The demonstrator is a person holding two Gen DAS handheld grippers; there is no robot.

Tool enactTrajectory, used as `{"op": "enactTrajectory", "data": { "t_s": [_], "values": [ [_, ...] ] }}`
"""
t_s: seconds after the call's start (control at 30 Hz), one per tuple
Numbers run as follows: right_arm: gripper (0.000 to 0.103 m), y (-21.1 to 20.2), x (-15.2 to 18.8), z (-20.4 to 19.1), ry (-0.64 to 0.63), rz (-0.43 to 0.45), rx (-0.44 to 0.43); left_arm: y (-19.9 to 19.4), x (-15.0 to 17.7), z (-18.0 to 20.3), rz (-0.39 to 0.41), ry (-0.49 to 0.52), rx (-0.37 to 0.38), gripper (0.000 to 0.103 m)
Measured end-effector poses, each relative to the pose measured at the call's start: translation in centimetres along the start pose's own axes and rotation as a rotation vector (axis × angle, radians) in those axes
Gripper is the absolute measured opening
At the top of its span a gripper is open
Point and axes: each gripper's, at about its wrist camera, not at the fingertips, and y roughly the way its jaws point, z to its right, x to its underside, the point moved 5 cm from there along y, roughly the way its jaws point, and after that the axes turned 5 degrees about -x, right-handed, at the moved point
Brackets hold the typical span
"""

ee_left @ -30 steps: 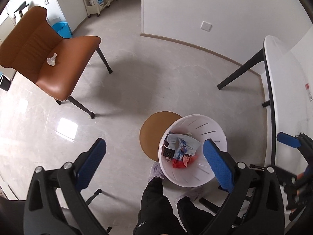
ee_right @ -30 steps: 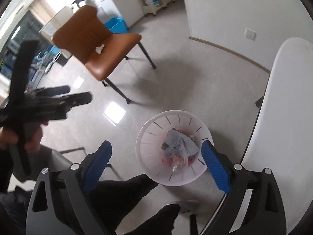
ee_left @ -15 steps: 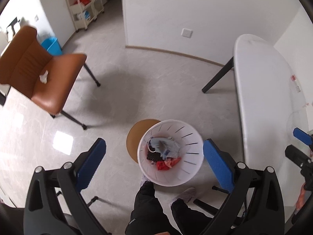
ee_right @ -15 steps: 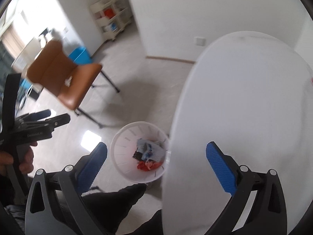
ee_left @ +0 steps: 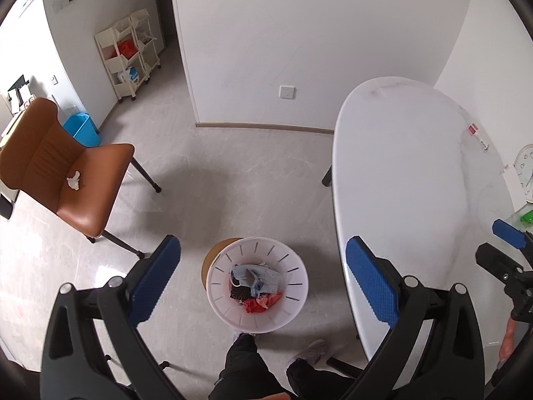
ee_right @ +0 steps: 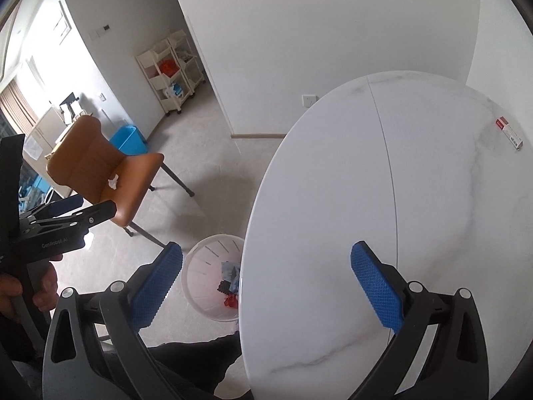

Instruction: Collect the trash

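A white slotted trash basket stands on the floor beside the white table, with several pieces of trash inside; it also shows in the right wrist view. A crumpled white tissue lies on the seat of a brown chair; the right wrist view shows the tissue too. My left gripper is open and empty, high above the basket. My right gripper is open and empty above the table's near edge.
A white marble-look oval table fills the right, with a small red-and-white box at its far side. A clock and a green item sit at its right edge. A blue bin and cream trolley stand by the far wall.
Both grippers have risen and tilted up, away from the basket. The right gripper has swung right over the table. Both stayed open.
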Motion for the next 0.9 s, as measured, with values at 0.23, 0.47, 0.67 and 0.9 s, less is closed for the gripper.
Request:
{"op": "enactTrajectory", "data": {
  "t_s": [0.23, 0.47, 0.67, 0.9],
  "values": [
    [0.100, -0.5, -1.4, -0.2, -0.003, 0.016, 0.040, -2.7, -2.2, 1.4, 0.045, 0.020, -0.025, 0.095],
    [0.100, -5.7, -7.7, -3.5, -0.079, 0.209, 0.024, -10.8, -9.3, -0.2, 0.280, -0.054, -0.112, 0.095],
    [0.100, -11.7, -12.8, -6.5, -0.154, 0.388, -0.004, -16.7, -13.3, -1.5, 0.442, -0.126, -0.166, 0.095],
    [0.100, -14.2, -14.2, -7.8, -0.172, 0.452, -0.024, -18.7, -13.5, -2.1, 0.462, -0.175, -0.188, 0.095]
  ]
}}
